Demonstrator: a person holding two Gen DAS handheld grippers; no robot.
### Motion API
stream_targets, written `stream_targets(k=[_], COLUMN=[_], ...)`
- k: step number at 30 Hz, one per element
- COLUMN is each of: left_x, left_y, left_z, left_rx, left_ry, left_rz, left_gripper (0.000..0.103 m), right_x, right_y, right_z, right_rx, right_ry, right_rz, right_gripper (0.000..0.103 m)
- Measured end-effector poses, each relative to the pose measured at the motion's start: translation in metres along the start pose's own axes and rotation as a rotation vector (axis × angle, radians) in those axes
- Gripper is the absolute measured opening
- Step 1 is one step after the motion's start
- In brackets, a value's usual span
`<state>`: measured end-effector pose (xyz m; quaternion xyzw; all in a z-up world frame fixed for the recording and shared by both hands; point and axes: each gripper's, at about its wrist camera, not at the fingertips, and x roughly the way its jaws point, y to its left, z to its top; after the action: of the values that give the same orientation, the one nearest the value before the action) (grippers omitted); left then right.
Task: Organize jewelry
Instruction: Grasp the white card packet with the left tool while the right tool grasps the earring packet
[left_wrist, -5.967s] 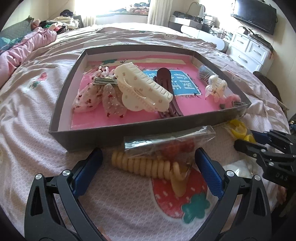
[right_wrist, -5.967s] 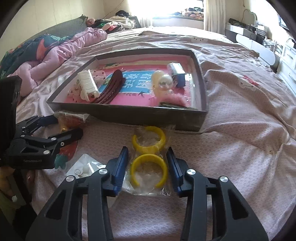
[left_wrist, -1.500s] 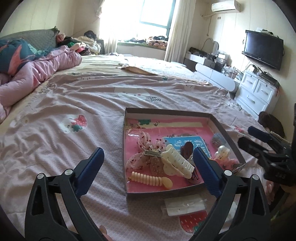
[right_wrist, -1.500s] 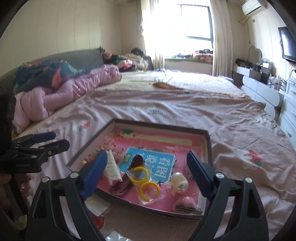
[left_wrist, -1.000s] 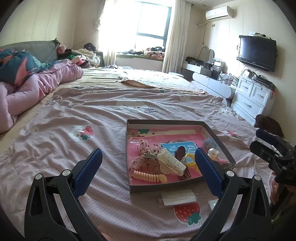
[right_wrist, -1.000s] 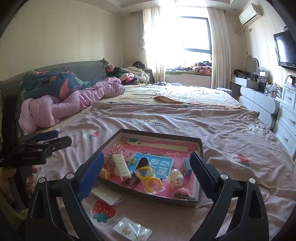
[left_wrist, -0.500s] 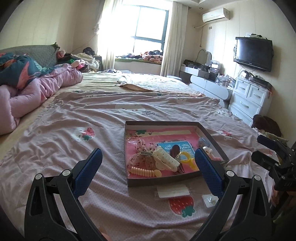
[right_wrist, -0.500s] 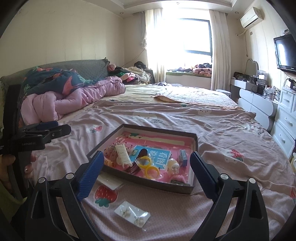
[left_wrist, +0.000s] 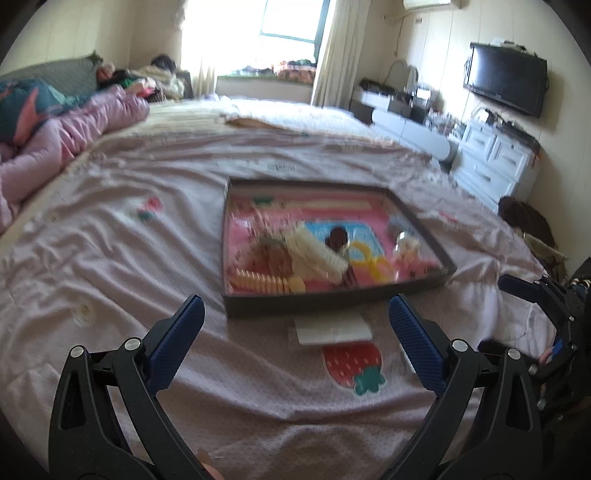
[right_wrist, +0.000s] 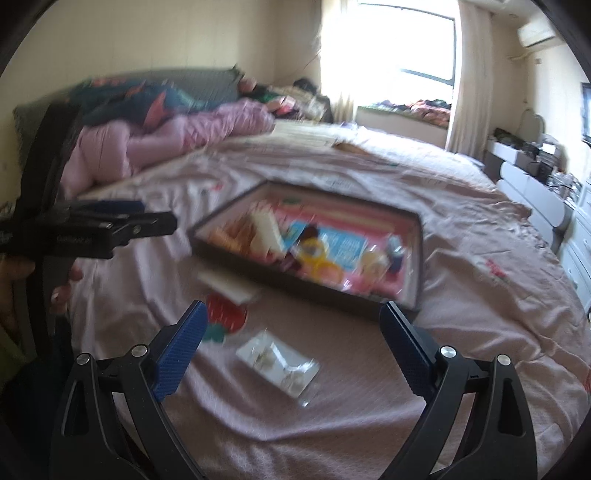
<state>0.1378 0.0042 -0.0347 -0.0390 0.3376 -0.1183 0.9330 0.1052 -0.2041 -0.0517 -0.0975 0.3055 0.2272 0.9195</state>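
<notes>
The left gripper (left_wrist: 295, 325) and the right gripper (right_wrist: 291, 336) both hang above the pink bedsheet (left_wrist: 110, 258) with jaws spread wide and nothing between them. The dark tray (left_wrist: 332, 299) lies on the bed ahead of them and holds the cream hair claw (left_wrist: 314, 251), the yellow rings (left_wrist: 369, 258) and the yellow spiral tie (left_wrist: 258, 280). A white packet (left_wrist: 332, 328) lies just in front of the tray, a clear earring bag (right_wrist: 277, 363) lies nearer the right gripper, and the writing on the blue card (right_wrist: 343, 245) is too blurred to read
</notes>
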Motion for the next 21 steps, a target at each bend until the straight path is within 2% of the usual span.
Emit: stream_targets(k=[6,11,12,13,17,18,21], left_x=[0.032,0.054,0.058,0.061,0.076,0.079,0.087], left_y=[-0.003,-0.006,-0.007,-0.008,-0.014,-0.016,-0.024], left_z=[-0.014,-0.019,-0.019,-0.020,-0.022,-0.023,-0.024], left_rx=[0.000,-0.023,-0.028,-0.032,-0.040,-0.042,-0.025], left_ry=[0.104,0.164,0.175,0.182,0.208,0.213,0.219], left_rz=[-0.018,-0.049,-0.056,-0.059,-0.065,-0.068,-0.059], left_gripper=[0.091,0.091,0.091,0.091,0.091,0.091,0.091], right_x=[0.039,0.066,0.070,0.075,0.075,0.073,0.068], right_y=[0.007,0.011,0.011,0.010,0.009,0.009,0.005], right_z=[-0.019,-0.023,-0.024,-0.026,-0.028,-0.028,-0.030], right_rx=[-0.056,-0.080,-0.077,-0.071,-0.041,-0.048,-0.033], right_ry=[0.134,0.200,0.211,0.226,0.236,0.234,0.242], right_rz=[0.005,0.004,0.004,0.014,0.042,0.047,0.040], right_gripper=[0.091,0.090,0.086,0.073,0.067,0.058,0.058])
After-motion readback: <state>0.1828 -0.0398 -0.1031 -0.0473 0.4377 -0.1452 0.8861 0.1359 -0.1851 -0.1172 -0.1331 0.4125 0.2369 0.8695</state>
